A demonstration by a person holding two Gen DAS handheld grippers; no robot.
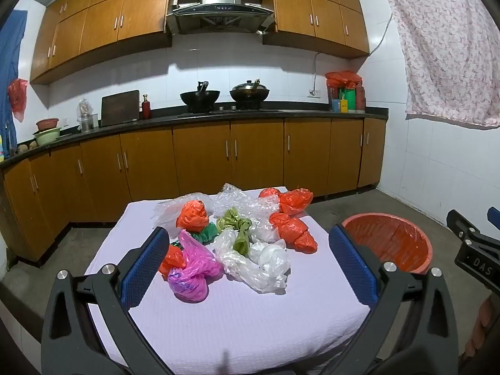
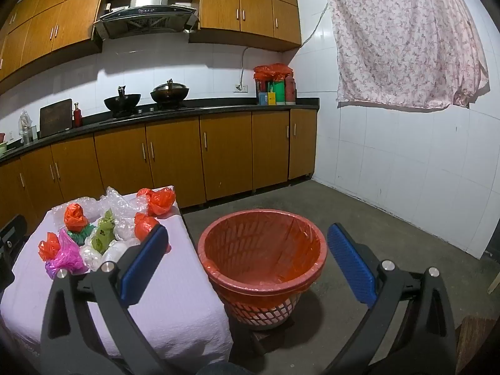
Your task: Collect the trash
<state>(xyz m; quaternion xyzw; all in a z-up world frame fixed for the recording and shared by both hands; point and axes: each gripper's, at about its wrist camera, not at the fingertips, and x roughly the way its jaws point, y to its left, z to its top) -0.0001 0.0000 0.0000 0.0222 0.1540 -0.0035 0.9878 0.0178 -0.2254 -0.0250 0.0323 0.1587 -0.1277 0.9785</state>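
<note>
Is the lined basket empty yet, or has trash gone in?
Empty as far as visible: the basket shows only its orange liner inside; bags lie on the table.

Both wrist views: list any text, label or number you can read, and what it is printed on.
"DAS": white letters on the black body of the right gripper, at the left wrist view's right edge; may be cut off.
Pink bag: bluish print, too crumpled to read.
Range hood: panel marks too small.
Yellow and green packages on the counter: labels too blurred.

Right hand-held gripper (image 2: 247, 256), jaws wide, nothing between.
Red-lined basket (image 2: 262, 250) on floor at centre; knotted plastic bags (image 2: 103, 228) at 9 o'clock on table (image 2: 175, 281), just beside basket.
</note>
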